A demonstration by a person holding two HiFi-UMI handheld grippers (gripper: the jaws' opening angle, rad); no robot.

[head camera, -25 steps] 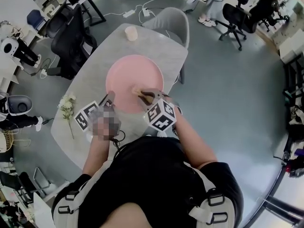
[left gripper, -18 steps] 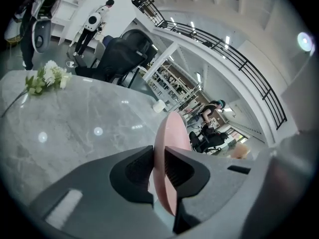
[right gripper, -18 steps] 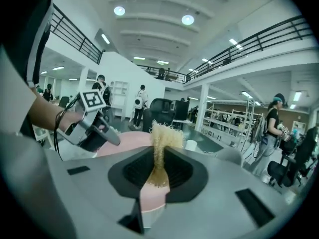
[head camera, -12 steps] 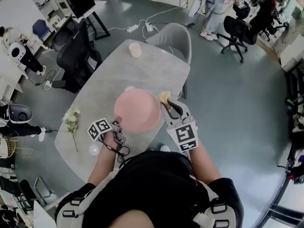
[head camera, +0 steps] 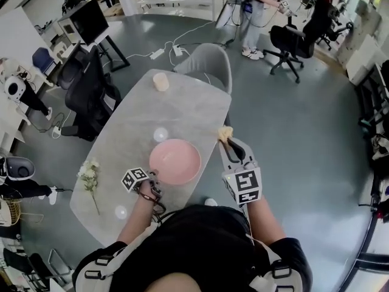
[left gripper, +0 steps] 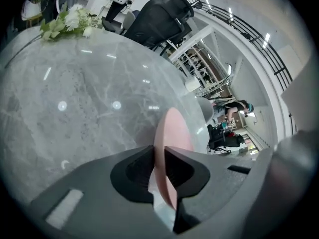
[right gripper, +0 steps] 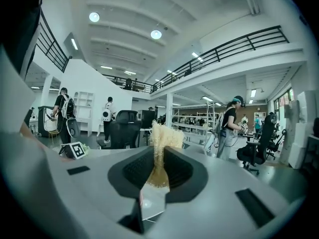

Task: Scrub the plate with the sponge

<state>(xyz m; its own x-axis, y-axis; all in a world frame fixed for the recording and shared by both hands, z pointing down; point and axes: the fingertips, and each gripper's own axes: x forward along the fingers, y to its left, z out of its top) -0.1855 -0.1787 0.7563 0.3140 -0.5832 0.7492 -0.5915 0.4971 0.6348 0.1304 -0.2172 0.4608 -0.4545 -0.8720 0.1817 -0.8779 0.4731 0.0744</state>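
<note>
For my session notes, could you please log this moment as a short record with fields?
Left gripper: shut on plate rim
Right gripper: shut on sponge
Sponge position: right of plate, apart from it
Scrubbing: no contact now
Also on table: cup, flowers
</note>
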